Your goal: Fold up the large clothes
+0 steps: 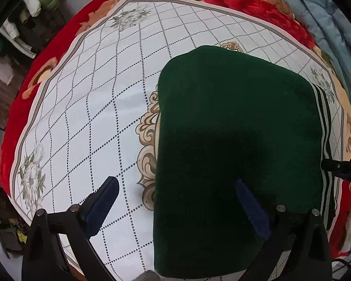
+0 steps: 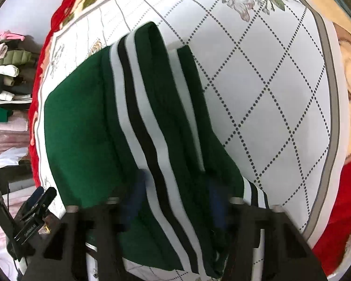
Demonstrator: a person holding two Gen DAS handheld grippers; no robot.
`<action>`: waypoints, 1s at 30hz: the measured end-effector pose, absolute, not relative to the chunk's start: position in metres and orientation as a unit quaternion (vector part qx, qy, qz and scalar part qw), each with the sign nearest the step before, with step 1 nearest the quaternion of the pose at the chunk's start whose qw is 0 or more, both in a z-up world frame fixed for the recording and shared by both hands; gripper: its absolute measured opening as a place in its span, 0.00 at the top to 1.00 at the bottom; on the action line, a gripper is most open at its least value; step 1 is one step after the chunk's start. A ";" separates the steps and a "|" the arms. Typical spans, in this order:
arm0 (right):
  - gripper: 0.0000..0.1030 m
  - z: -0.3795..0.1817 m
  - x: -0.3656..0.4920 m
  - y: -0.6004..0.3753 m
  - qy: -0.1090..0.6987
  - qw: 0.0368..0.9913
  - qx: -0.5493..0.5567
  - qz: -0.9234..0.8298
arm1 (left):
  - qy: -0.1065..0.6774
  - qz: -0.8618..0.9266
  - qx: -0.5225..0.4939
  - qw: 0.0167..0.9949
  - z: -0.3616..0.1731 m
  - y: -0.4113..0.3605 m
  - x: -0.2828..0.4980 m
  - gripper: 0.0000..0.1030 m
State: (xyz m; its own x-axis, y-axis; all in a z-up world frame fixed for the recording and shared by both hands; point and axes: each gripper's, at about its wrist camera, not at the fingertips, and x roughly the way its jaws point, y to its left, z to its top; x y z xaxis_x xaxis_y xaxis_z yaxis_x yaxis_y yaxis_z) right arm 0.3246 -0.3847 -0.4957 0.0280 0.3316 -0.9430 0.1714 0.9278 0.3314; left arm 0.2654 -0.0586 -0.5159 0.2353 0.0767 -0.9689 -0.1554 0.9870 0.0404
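On the white quilted cloth (image 1: 93,98) lies the green garment (image 1: 234,140), folded into a compact block. Left gripper (image 1: 175,201): wide open, empty, straddling its edge. Right gripper (image 2: 175,201): part open over the striped trim (image 2: 138,117), apparently released, presumably leaving the fold undisturbed.

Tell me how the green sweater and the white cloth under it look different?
The sweater is dark green and plain, with white and black stripes along one edge; the cloth is white with dotted diamond lines and flowers. The sweater is folded into a small block; the cloth is spread wide and reaches well past it. The sweater lies on top; the cloth lies underneath. Both lie flat.
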 end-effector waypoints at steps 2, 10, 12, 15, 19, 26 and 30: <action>0.84 -0.504 0.324 -0.382 0.688 0.695 0.199 0.053 | 0.615 0.074 -0.026 0.784 -0.518 -0.058 0.266 0.01; 1.00 -0.510 0.307 -0.412 0.696 0.693 0.187 -0.016 | 0.625 0.084 -0.024 0.776 -0.524 -0.051 0.266 0.01; 1.00 -0.515 0.308 -0.425 0.694 0.684 0.225 -0.012 | 0.625 0.083 -0.027 0.776 -0.522 -0.049 0.266 0.01; 0.98 -0.497 0.314 -0.434 0.670 0.705 0.234 0.000 | 0.618 0.083 -0.023 0.781 -0.516 -0.048 0.268 0.01; 0.53 -0.476 0.327 -0.438 0.640 0.723 0.257 0.044 | 0.611 0.087 -0.020 0.787 -0.513 -0.045 0.275 0.01; 0.84 -0.504 0.369 -0.397 0.664 0.695 0.251 0.115 | 0.601 0.100 -0.024 0.793 -0.510 -0.041 0.294 0.01; 0.95 -0.479 0.370 -0.395 0.637 0.711 0.282 0.093 | 0.598 0.105 -0.013 0.794 -0.511 -0.042 0.298 0.01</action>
State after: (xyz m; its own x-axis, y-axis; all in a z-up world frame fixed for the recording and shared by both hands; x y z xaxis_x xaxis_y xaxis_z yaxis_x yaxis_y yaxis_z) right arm 0.3702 -0.3947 -0.4787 0.1712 0.4920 -0.8536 0.2276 0.8232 0.5201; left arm 0.2981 -0.0415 -0.5108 0.2618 0.1510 -0.9532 -0.1829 0.9775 0.1046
